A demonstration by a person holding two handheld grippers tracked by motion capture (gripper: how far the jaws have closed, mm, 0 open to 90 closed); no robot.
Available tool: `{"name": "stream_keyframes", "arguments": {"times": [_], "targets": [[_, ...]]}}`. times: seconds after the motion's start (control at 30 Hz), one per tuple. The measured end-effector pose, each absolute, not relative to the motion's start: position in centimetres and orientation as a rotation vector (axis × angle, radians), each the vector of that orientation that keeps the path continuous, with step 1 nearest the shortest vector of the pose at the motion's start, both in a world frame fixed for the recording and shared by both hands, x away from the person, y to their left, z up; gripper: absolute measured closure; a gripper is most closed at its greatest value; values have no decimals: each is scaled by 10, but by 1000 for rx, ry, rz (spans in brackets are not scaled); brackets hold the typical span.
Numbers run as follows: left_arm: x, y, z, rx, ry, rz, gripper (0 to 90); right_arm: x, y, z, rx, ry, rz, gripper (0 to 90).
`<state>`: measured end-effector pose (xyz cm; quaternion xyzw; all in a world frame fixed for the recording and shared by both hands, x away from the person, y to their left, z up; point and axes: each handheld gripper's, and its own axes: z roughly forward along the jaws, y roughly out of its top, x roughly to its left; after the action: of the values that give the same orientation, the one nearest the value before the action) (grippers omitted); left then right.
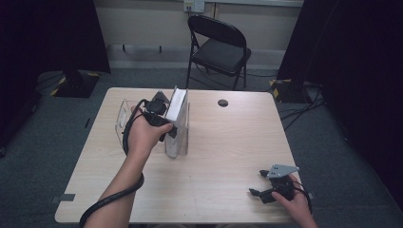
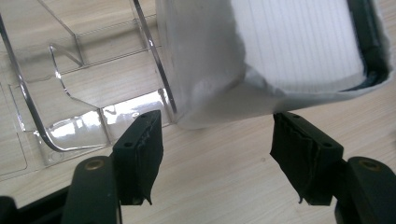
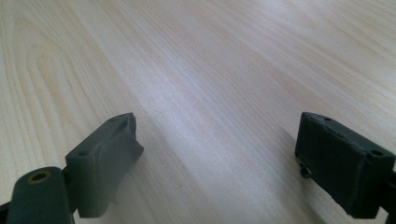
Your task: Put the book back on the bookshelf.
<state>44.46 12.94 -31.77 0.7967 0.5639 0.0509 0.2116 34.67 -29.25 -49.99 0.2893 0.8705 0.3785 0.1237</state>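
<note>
The left gripper's (image 2: 217,156) jaws stand wide apart, gripping nothing, just short of a white book (image 2: 261,56) standing in a clear rack (image 1: 178,137) at the table's (image 1: 228,156) middle left. The right gripper (image 1: 261,183) rests near the front right edge, jaws also apart over bare wood.

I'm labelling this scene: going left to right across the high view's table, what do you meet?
Clear acrylic file holder → left gripper → white book standing upright → dark round grommet → right gripper, near the front edge.
</note>
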Motion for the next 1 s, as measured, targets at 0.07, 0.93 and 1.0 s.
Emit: {"name": "stream_keyframes", "arguments": {"times": [0.07,0.93,1.0], "targets": [[444,130,-318,2211,1565,139,339,347,-293,-500,844,2538,1103,119],[430,137,-325,2202,1538,105,339,347,-292,-500,842,2537,1102,119],[428,138,-325,2200,1541,104,339,347,-292,-500,842,2537,1102,119]]}}
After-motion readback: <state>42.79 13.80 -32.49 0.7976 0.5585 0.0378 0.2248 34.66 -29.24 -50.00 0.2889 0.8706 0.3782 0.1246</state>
